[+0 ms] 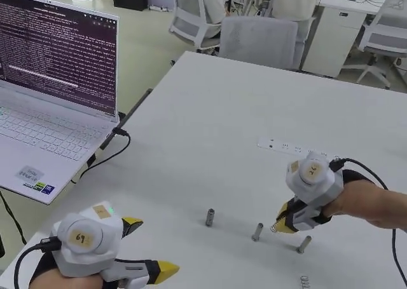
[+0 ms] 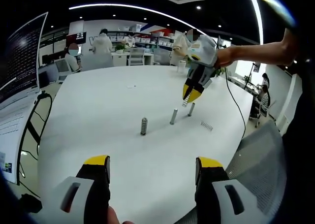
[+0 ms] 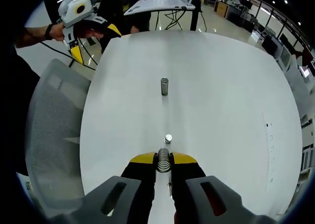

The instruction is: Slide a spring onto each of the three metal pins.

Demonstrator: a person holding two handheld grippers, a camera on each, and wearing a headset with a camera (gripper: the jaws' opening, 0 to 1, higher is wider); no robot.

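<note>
Yellow-tipped right gripper (image 3: 163, 159) tight on spring (image 3: 163, 165), perhaps against bare pin (image 3: 168, 138); left gripper (image 2: 153, 161) wide apart

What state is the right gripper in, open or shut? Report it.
Shut on a spring: the right gripper has its yellow-tipped jaws pressed against the coil, close to a bare pin.

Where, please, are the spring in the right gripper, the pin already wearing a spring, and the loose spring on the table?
Held spring (image 3: 163, 161): right gripper view, middle coils between the jaws.
Pin with spring (image 3: 164, 86): right gripper view, middle of its coiled shaft.
Loose spring (image 2: 206, 126): left gripper view, its middle coils.
</note>
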